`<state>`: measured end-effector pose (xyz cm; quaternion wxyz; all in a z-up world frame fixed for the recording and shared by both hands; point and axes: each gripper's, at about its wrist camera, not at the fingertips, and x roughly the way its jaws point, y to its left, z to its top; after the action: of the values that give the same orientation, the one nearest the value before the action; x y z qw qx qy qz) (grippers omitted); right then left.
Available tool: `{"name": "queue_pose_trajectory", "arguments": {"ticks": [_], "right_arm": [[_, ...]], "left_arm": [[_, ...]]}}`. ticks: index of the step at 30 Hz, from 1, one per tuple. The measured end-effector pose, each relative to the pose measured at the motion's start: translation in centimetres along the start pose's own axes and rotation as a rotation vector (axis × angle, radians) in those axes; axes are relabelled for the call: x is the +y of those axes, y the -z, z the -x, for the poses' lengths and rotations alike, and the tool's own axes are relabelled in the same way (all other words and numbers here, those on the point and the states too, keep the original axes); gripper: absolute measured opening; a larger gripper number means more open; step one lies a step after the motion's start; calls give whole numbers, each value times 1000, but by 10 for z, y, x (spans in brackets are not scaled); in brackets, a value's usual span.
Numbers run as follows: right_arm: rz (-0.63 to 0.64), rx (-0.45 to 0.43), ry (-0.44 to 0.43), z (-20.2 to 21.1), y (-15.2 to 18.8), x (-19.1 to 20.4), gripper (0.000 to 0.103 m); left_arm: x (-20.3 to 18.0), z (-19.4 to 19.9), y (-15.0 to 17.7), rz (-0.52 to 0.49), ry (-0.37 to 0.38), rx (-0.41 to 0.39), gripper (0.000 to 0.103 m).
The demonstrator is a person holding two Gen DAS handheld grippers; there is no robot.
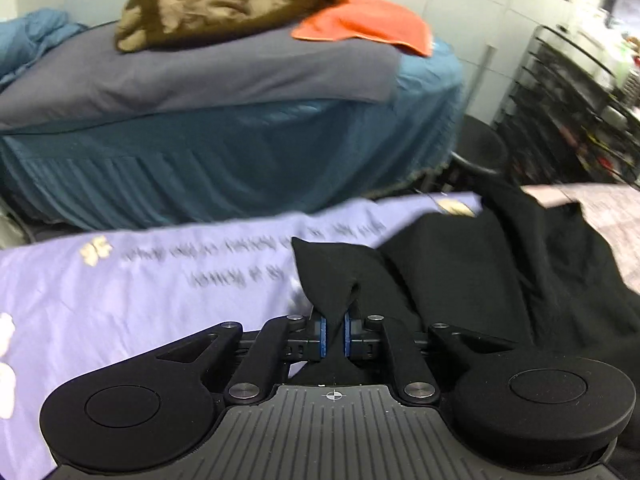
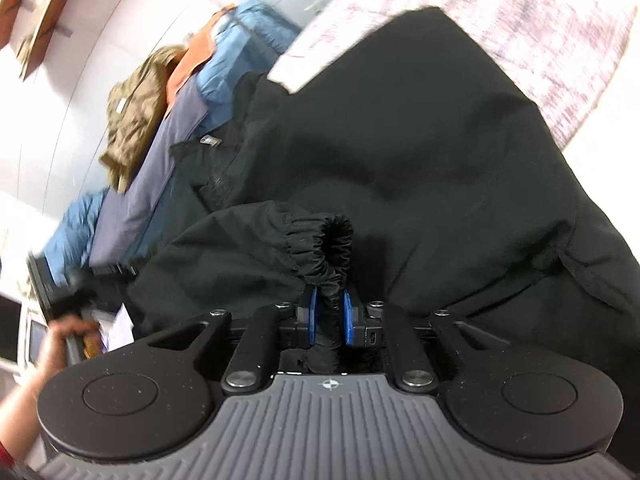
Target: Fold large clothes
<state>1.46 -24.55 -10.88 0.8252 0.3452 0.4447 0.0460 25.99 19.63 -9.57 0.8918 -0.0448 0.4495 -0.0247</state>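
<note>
black jacket sprawls over lilac sheet; bed behind.

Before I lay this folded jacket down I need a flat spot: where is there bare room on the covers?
The lilac printed sheet lies bare left of the black jacket, up to its far edge. A strip of pink patterned cover shows beyond the jacket. The blue bed behind is crowded on top: an olive garment and an orange cloth lie there.
</note>
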Motion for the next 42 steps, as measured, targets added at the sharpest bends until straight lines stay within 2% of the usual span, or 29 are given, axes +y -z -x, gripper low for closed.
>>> {"name": "queue_pose_trajectory", "arguments": {"ticks": [3,6,8,10,12,14,16,17,18,22,24,28,32,34,35,36,37,40,42], "right_arm": [[75,-7,-8,-2,-3,19,12],[94,-35,5,-7,-9,28,6],[85,-25,13,-15,-13,26,5],[78,-3,66,-26,-14,20,5],[55,11,95,-31,-15,13,8],[31,-5,76,-26,-14,10,9],[26,-15,59,-20,-12,9,20],[31,-19,60,-17,-10,9,36],[41,-25,66,-13,-9,9,45],[60,-20,50,-8,-8,11,46],[54,-24,34,-8,-9,10,50],[29,-25,-10,-6,-6,9,50],[45,-3,-28,-19,-7,18,50],[50,22,-46,-31,-8,24,50],[53,40,-40,-39,-9,27,45],[63,53,1,-48,-8,30,39],[77,50,47,-54,-8,33,16],[140,-7,136,-60,-11,48,16],[224,0,202,-69,-10,59,17]], "left_arm": [[9,-19,-15,38,-63,17,44],[7,-36,-20,11,-104,59,45],[5,-49,-19,10,-93,115,48],[12,-49,-19,17,-127,136,82],[20,-38,-21,56,-141,86,103],[30,-24,-25,73,-151,46,103],[38,-9,-27,65,-166,-2,103],[44,-3,-27,56,-171,-14,103],[49,3,-26,52,-181,-17,103],[61,25,-11,36,-159,-37,103],[58,36,2,34,-114,-45,103],[36,52,41,-22,-38,-36,103],[6,51,71,-144,-47,-18,103],[-5,39,81,-202,-56,36,103],[-10,31,83,-235,-86,66,103],[-14,21,87,-264,-115,89,103],[-16,13,88,-281,-124,106,103],[-17,-10,91,-293,-152,164,103],[-17,-20,90,-281,-186,172,103]]}}
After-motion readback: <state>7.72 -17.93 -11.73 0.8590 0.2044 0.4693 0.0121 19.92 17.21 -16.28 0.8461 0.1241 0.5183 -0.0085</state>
